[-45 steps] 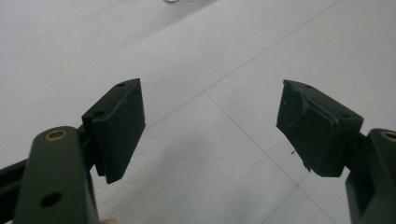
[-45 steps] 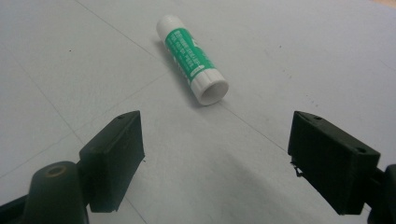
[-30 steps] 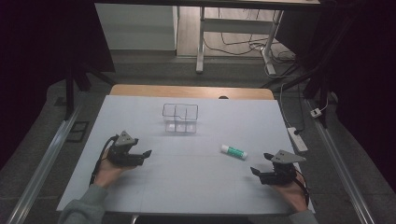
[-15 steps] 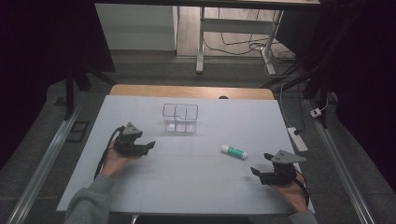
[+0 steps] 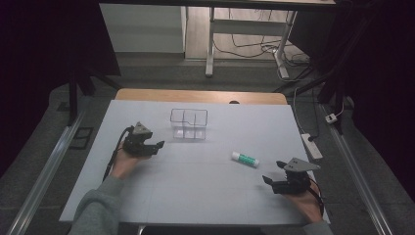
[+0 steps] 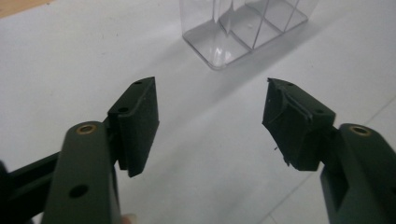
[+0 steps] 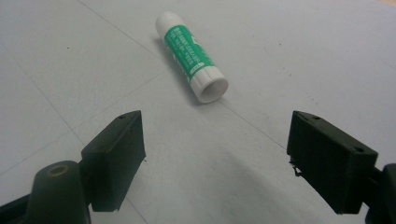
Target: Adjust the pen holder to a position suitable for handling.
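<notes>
On the table (image 5: 161, 196), both grippers gape empty: left gripper (image 6: 210, 121) faces the clear box (image 6: 243, 28), right gripper (image 7: 215, 154) looks set to approach and grasp the glue stick (image 7: 191, 53)

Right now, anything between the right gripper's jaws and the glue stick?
Nothing. In the right gripper view, bare white table runs from the open right gripper to the glue stick.
</notes>
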{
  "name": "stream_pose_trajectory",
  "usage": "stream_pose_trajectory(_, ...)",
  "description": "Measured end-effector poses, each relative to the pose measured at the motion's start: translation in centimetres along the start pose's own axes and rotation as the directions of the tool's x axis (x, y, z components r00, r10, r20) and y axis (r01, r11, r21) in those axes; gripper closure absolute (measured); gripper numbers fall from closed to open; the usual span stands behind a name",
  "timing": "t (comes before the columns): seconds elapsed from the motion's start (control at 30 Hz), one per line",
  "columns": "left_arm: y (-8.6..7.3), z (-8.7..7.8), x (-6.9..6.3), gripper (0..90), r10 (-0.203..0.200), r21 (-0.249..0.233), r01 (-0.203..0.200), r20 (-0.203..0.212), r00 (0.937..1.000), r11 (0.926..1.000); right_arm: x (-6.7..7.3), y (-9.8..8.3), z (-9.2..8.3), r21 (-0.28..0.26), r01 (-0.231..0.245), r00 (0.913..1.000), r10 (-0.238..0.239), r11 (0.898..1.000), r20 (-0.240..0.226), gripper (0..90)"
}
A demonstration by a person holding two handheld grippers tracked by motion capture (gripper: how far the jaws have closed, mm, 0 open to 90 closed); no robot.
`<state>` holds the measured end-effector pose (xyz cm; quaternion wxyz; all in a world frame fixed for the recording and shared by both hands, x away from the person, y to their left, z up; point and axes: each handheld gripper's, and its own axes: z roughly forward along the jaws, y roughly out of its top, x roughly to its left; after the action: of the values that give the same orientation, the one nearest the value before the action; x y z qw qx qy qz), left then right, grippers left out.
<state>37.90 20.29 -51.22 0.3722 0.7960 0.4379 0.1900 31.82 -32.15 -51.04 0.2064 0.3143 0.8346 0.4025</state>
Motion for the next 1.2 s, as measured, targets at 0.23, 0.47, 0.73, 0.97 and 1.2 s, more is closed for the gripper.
stream_pose_trajectory(0.23,0.8,0.7,0.4,40.5,-0.002,-0.001,0.002,0.005,1.0000,1.0000,0.0,0.0,0.0,0.000,-0.002,1.0000,0.002,1.000,0.003,18.6)
stream_pose_trajectory(0.47,1.4,1.7,0.7,44.8,0.002,0.007,-0.002,0.007,1.0000,1.0000,0.0,0.0,-0.1,0.001,-0.004,1.0000,0.004,1.000,0.005,18.6)
stream_pose_trajectory(0.73,2.1,2.8,1.2,56.7,0.000,0.007,0.000,0.008,1.0000,1.0000,0.1,-0.1,0.0,0.000,-0.003,1.0000,0.003,1.000,0.005,18.8)
stream_pose_trajectory(0.97,2.9,3.9,1.7,84.3,0.003,-0.003,-0.003,0.025,0.9997,1.0000,0.1,-0.1,0.0,0.008,0.002,0.9999,-0.002,1.000,0.017,19.0)
stream_pose_trajectory(1.2,3.6,4.9,1.6,88.9,0.004,0.000,-0.004,0.044,0.9990,1.0000,0.1,-0.1,0.0,0.013,0.002,0.9999,-0.002,1.000,0.014,19.0)
